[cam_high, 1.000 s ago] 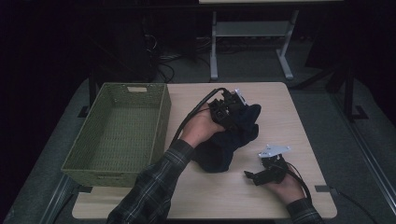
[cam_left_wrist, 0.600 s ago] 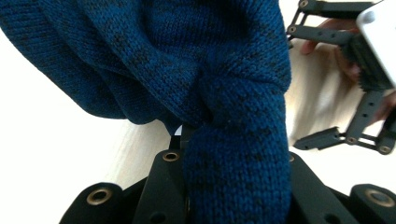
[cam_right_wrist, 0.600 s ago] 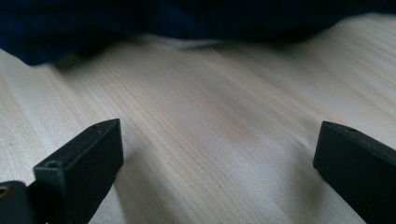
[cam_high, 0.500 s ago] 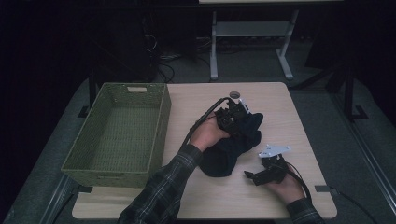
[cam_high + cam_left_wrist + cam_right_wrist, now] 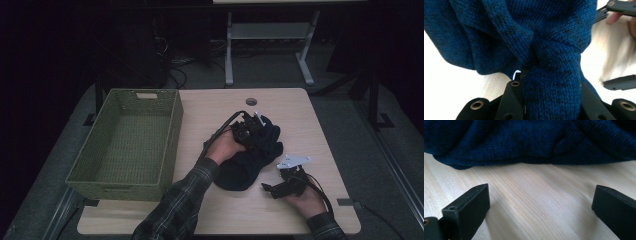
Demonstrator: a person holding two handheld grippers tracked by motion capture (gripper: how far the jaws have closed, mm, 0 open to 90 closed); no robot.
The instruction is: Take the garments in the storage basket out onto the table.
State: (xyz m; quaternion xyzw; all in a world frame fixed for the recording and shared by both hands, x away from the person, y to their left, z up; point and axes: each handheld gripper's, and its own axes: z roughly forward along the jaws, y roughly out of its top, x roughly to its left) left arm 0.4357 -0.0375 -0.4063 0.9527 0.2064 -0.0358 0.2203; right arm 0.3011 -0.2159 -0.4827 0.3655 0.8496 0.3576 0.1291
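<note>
a dark blue knitted garment (image 5: 250, 157) lies bunched on the tabletop (image 5: 300, 115), right of centre and nearer the front edge than the back, with a woven green basket (image 5: 125, 145) standing empty along the left edge. the left gripper (image 5: 248, 131) sits on top of the heap's far end, and in the left gripper view its jaws are clamped on a thick fold of the knit (image 5: 551, 87) pinched up between them. the right gripper (image 5: 280, 189) rests low near the front right corner, just beside the garment's near edge; its jaws stand wide apart over bare wood, holding nothing, with the cloth's hem (image 5: 529, 150) just ahead of them.

the garment looks soft, limp and light, likely to sag and stretch rather than slip; the knit should give good friction. a gathered fold or the edge nearest the right gripper seems the surest place to take hold, since a single layer would probably trail.
</note>
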